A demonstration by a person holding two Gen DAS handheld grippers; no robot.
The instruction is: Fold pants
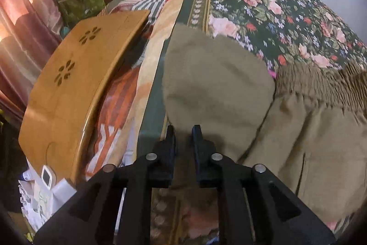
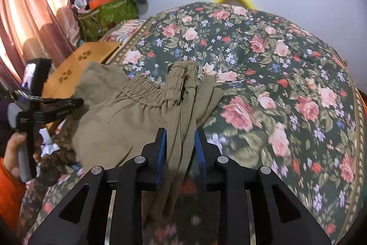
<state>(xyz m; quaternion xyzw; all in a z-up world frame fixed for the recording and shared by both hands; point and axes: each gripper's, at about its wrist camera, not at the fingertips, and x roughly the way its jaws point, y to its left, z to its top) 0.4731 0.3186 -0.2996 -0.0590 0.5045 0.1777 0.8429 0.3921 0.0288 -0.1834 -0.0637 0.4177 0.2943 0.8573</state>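
My left gripper came first: its black jaws stood a little apart at the near edge of the olive-khaki cotton pants, with no cloth pinched between them that I could see. Left of the pants lay the curved wooden lap tray with its flower cut-outs. The pants themselves rested on the dark green floral bedspread, a leg doubled over the body and the gathered elastic waistband bunched toward the middle. To the right of the pants' centre, my right gripper had its blue-padded jaws parted, with a stacked edge of fabric running loosely between them, not squeezed. I judged one fold laid down and just let go; smoothing and another fold seemed left.
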